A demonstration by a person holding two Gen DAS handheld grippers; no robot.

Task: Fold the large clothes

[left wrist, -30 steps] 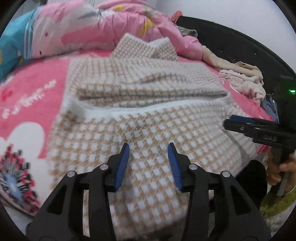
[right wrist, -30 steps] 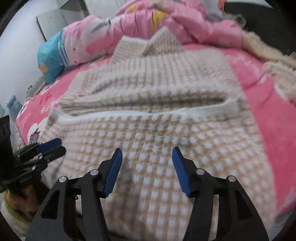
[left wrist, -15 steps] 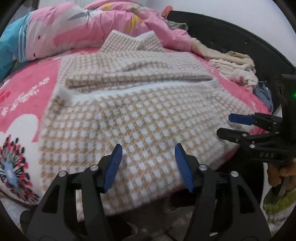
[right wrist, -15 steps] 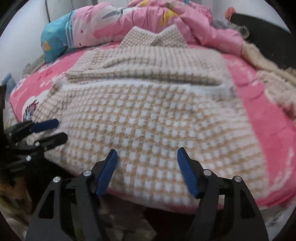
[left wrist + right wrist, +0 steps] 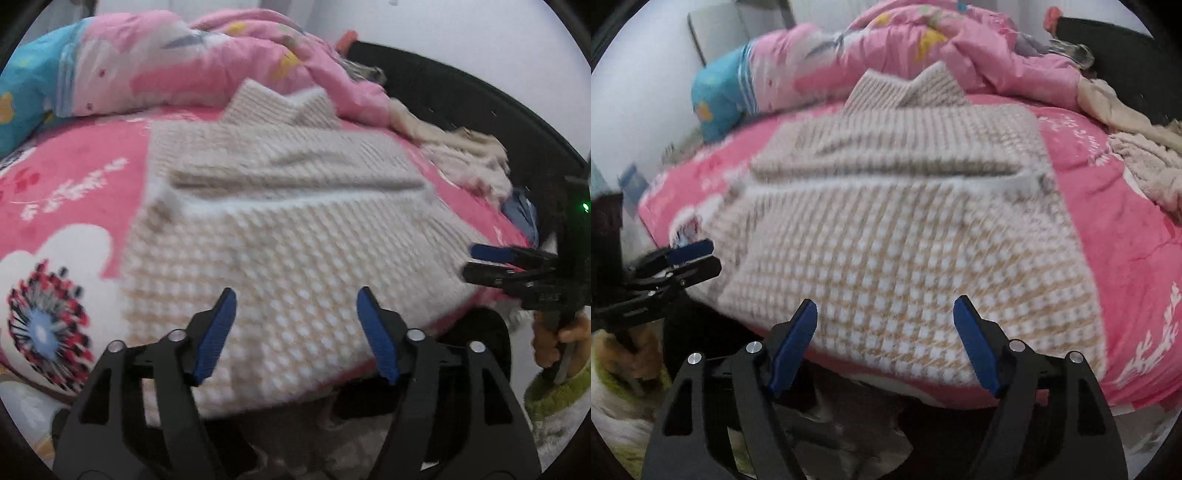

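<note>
A large beige-and-white checked knit garment [image 5: 295, 236] [image 5: 905, 236] lies spread on the pink bed, its sleeves folded across the upper half and its hem at the near bed edge. My left gripper [image 5: 295, 306] hovers over the hem with its jaws opening and nothing between them. My right gripper [image 5: 884, 314] hangs over the hem further right, jaws also opening and empty. Each gripper shows in the other's view: the right gripper [image 5: 491, 262] at the garment's right corner, the left gripper [image 5: 694, 256] at its left corner.
A pink quilt [image 5: 221, 62] and a blue pillow [image 5: 720, 99] lie at the head of the bed. Other beige clothes [image 5: 469, 162] are heaped at the right by the black bed frame [image 5: 461, 107]. A pink sheet [image 5: 1126, 258] covers the mattress; the floor lies below the near edge.
Both grippers have drawn back from the garment toward the near bed edge, and their jaws have widened. The garment's hem, once under the fingers, now lies free on the bed.
</note>
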